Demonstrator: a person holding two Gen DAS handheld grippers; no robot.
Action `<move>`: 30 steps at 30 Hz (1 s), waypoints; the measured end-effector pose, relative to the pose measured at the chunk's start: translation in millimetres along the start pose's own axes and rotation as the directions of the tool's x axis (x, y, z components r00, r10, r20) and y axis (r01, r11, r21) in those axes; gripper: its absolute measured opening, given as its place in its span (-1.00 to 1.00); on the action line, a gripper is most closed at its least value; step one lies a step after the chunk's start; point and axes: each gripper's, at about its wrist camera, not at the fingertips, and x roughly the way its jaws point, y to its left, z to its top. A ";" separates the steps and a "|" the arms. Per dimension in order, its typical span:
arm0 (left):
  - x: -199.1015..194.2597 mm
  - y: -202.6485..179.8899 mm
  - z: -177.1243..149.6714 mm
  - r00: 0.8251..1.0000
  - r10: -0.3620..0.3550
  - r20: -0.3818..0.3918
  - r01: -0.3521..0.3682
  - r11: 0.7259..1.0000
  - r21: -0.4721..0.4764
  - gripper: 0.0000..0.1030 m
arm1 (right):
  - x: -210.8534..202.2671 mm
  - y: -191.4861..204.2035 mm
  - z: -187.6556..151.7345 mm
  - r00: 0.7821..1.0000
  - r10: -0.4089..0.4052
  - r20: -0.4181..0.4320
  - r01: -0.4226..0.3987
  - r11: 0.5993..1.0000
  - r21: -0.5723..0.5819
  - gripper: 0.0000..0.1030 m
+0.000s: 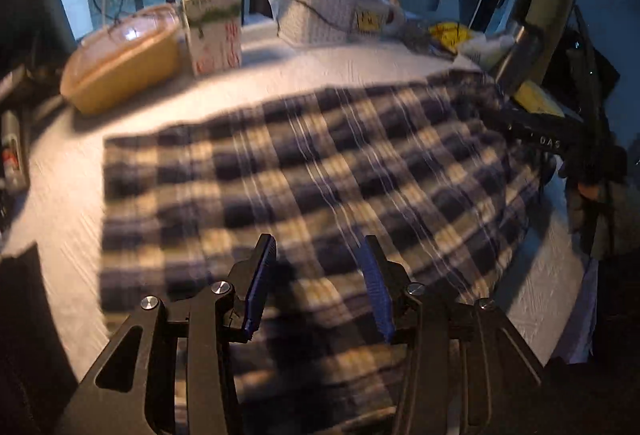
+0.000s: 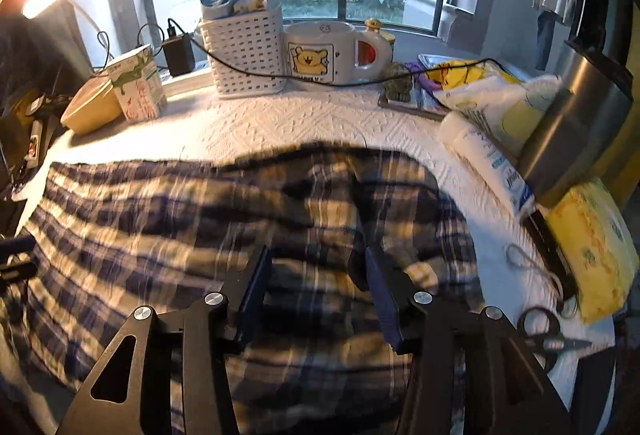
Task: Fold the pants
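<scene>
The plaid pants (image 1: pixel 304 179) in navy and cream lie spread across the white textured table cover (image 1: pixel 280 71); the left part lies flat and the right part (image 2: pixel 360 195) is bunched with dark folds. My left gripper (image 1: pixel 318 247) is open and empty, just above the near part of the fabric. My right gripper (image 2: pixel 316 255) is open and empty above the rumpled right part. The right gripper also shows at the right edge of the left wrist view (image 1: pixel 532 131), over the cloth's right end. Both views are motion-blurred.
At the back stand a yellow lidded box (image 1: pixel 124 63), a carton (image 1: pixel 214 31), a white basket (image 2: pixel 246 53) with a cable, and a bear mug (image 2: pixel 328 53). At right lie packets (image 2: pixel 492 139), a yellow pack (image 2: pixel 596 247) and scissors (image 2: pixel 548 335).
</scene>
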 end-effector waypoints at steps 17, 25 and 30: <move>9.3 -7.8 -28.8 0.994 0.106 -0.010 -0.106 0.994 0.025 -0.15 | -28.8 -14.4 -53.2 0.999 0.001 0.032 -0.001 1.000 -0.008 0.12; 1.9 -0.3 -41.6 0.992 0.124 0.021 -0.124 0.992 0.016 -0.12 | -37.2 -19.9 -77.8 0.999 0.039 0.020 -0.038 0.999 -0.038 0.14; -2.3 3.6 -47.2 0.990 0.139 0.027 -0.140 0.990 0.005 -0.11 | -48.8 -26.5 -85.3 0.998 0.058 0.030 -0.058 0.998 -0.006 0.14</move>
